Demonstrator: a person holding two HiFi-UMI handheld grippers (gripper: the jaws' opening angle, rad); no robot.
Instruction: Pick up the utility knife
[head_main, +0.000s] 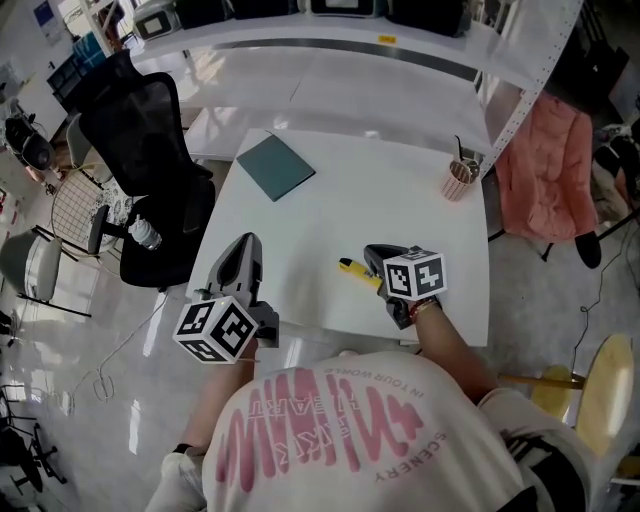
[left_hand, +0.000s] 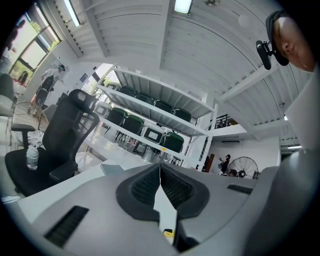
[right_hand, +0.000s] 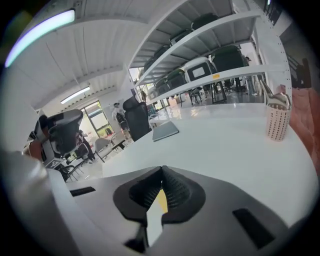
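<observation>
The yellow utility knife lies flat on the white table, near its front edge. My right gripper hovers just right of the knife, tilted down toward it, with its jaws shut and empty. In the right gripper view the pads meet at the tips, and a strip of the yellow knife shows through the gap behind them. My left gripper is over the table's front left edge, level, also shut with nothing in it. A bit of the yellow knife shows low between its jaws.
A dark teal notebook lies at the table's far left. A pink perforated cup stands at the far right corner. A black office chair with a bottle is left of the table, a pink cloth to the right.
</observation>
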